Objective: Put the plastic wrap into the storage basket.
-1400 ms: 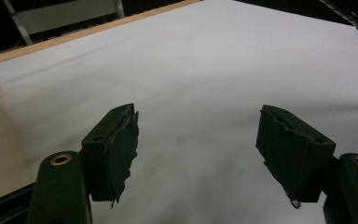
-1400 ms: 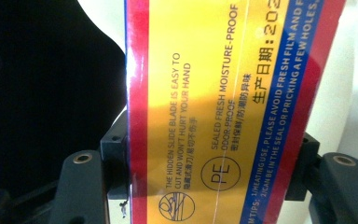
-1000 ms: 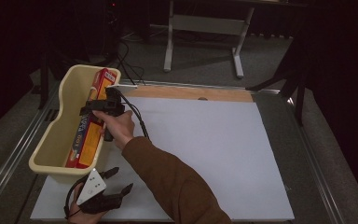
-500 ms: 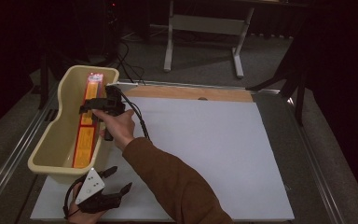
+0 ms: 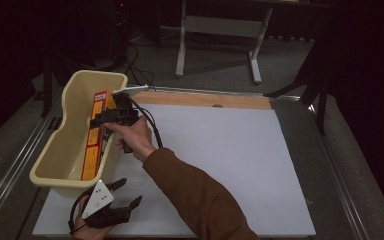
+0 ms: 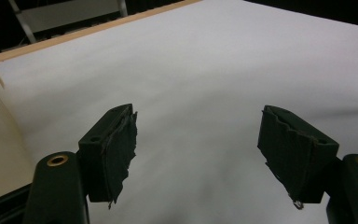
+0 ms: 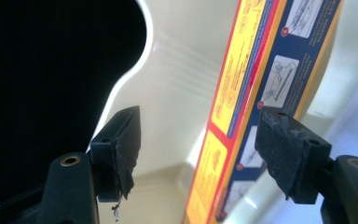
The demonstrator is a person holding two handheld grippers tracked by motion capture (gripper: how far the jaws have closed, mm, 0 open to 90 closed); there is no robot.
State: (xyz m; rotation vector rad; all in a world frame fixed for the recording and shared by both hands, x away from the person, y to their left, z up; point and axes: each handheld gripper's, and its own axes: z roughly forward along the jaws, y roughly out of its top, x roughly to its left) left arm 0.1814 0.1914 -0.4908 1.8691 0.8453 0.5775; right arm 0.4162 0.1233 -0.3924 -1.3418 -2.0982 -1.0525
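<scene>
The long orange-and-yellow box point(image 5: 93, 135) lies lengthwise in the cream plastic tub point(image 5: 60, 150) at the left edge of the table point(image 5: 230, 150), propped on edge against the tub's right wall, its far end near the far rim. The right claw point(image 5: 111, 114) hangs over that far end. In the right gripper view its jaws stand part open with the box point(image 7: 242, 93) between them, and neither pad point(image 7: 284, 154) presses on it; they have just been closing, but no grip shows. The left claw point(image 5: 122, 194) rests low at the near left corner of the table, jaws wide with nothing but white table cover point(image 6: 205, 93) between them.

Risks, as I judge them: the box leans rather than lies flat, so a nudge from the right jaw could tip it over or slide it along the wall. If the claw closes, it may catch only a thin edge and let the box twist or slip. The tub is light-looking, and a sideways pull may drag it toward the table edge.

Around it, the right wall of the tub sits close beside the right jaw and limits its room. The cable point(image 5: 147, 122) trails over the hand. A metal stand point(image 5: 220, 40) is on the floor well beyond the table, out of the way.
</scene>
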